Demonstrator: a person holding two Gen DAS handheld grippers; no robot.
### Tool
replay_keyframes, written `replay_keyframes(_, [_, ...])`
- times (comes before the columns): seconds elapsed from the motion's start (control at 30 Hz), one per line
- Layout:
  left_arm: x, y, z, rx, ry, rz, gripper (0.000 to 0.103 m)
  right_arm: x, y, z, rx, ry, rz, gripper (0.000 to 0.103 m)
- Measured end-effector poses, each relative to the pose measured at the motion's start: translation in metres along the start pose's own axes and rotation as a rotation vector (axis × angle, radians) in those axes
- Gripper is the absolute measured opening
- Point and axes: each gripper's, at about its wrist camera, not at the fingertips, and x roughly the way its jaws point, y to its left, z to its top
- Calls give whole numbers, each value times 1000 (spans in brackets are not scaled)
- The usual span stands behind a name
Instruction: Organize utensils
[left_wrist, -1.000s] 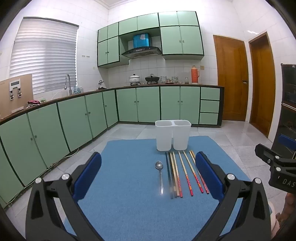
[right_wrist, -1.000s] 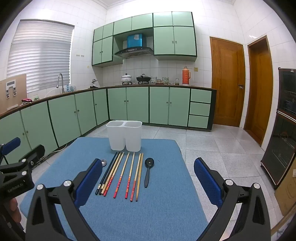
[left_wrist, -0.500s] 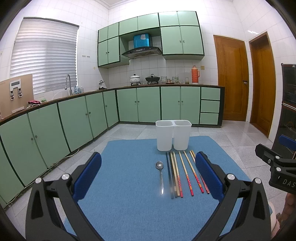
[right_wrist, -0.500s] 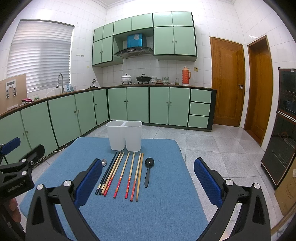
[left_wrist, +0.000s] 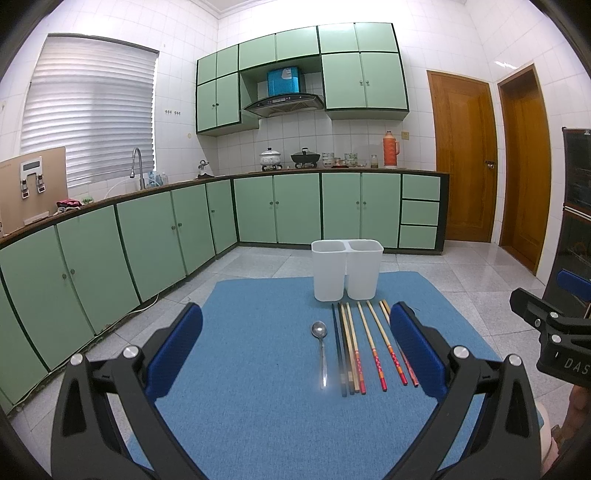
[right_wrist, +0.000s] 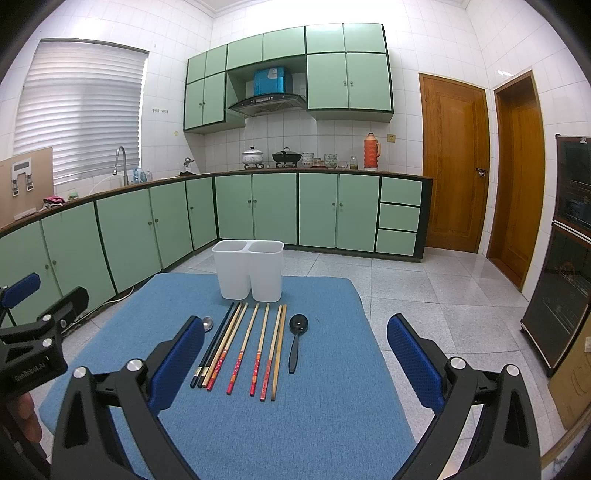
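- Both my grippers, the left gripper (left_wrist: 295, 349) and the right gripper (right_wrist: 295, 363), hang spread wide and empty above the blue mat (right_wrist: 325, 424), aimed at the far end.
- Chopsticks (right_wrist: 258, 347) lie in a row, long axes running from me toward the white twin holder (right_wrist: 248, 269), patterned ends nearest me.
- Metal spoon (left_wrist: 320, 347) lies left of them, bowl toward the holder; black spoon (right_wrist: 296, 338) lies right, likewise.
- My hand (right_wrist: 26, 417) shows under the left gripper.
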Motion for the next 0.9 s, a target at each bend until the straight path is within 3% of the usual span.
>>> replay_keyframes(0.9, [-4,4,3,1,-2,2,98,1,0,0,0,0,1,97])
